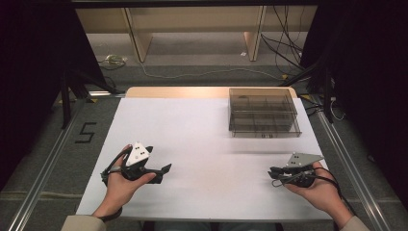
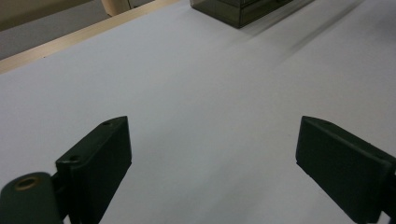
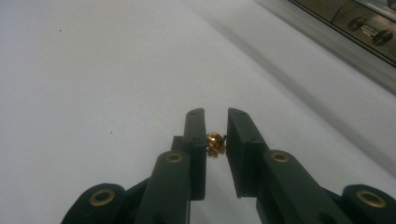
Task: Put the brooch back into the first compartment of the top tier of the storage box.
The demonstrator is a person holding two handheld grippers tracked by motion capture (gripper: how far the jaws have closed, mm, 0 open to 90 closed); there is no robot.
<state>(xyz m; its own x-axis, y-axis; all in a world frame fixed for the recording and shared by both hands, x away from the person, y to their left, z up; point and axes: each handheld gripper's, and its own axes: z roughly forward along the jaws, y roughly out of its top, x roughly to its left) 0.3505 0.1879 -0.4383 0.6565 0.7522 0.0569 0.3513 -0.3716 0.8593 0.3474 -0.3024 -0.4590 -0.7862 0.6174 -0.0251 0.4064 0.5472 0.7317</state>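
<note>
My left gripper (image 1: 162,172) rests in the person's left hand at the near left of the white table (image 1: 202,139), pointing right. In the left gripper view its jaws (image 2: 210,154) stand wide apart with only bare white surface between them. At the near right, my right gripper (image 1: 273,172) lies in the person's right hand and points left. In the right gripper view its jaws (image 3: 215,116) are nearly together, pinching a small round brass-coloured part (image 3: 215,143) deep between the pads.
A smoky transparent compartment box (image 1: 263,113) stands at the table's far right, its corner (image 2: 238,9) ahead of the left gripper. Its rim, with small metal parts inside (image 3: 369,28), runs along the upper right of the right gripper view. Cables lie on the floor beyond the table.
</note>
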